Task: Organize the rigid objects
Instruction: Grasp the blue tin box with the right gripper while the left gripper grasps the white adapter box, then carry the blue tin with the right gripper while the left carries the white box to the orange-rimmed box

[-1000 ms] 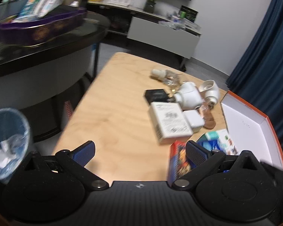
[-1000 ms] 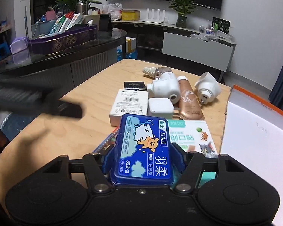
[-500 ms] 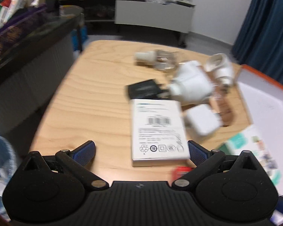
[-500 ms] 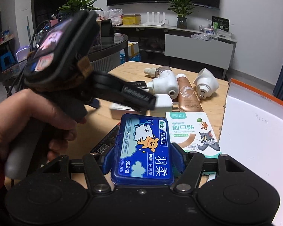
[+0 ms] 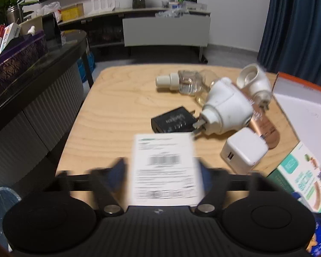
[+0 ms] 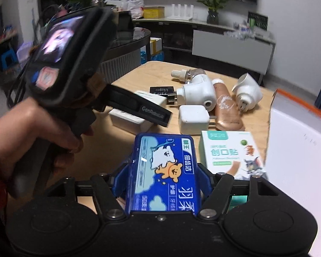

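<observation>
Storage box (image 6: 299, 150), white inside with an orange rim, sits open and apparently empty at the counter's (image 5: 117, 107) right edge, so by my reading nothing is yet sorted into it. Left tool (image 5: 162, 169) has just been closing and now clamps the white barcode carton (image 5: 165, 167); right tool (image 6: 163, 176) grips the blue floss case (image 6: 163, 171). Loose on the counter remain the bandage box (image 6: 231, 154), two white plug-in units (image 5: 226, 105), white charger (image 5: 244, 150), black adapter (image 5: 173, 122), copper tube (image 6: 226, 109) and small clear bottle (image 5: 179, 81).

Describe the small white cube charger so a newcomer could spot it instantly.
On the wooden table, look beside the orange-rimmed open box. The white cube charger lies next to a copper-coloured tube. Unlike the rounded white plug-ins nearby, it is square, with a USB port in one face.
</observation>
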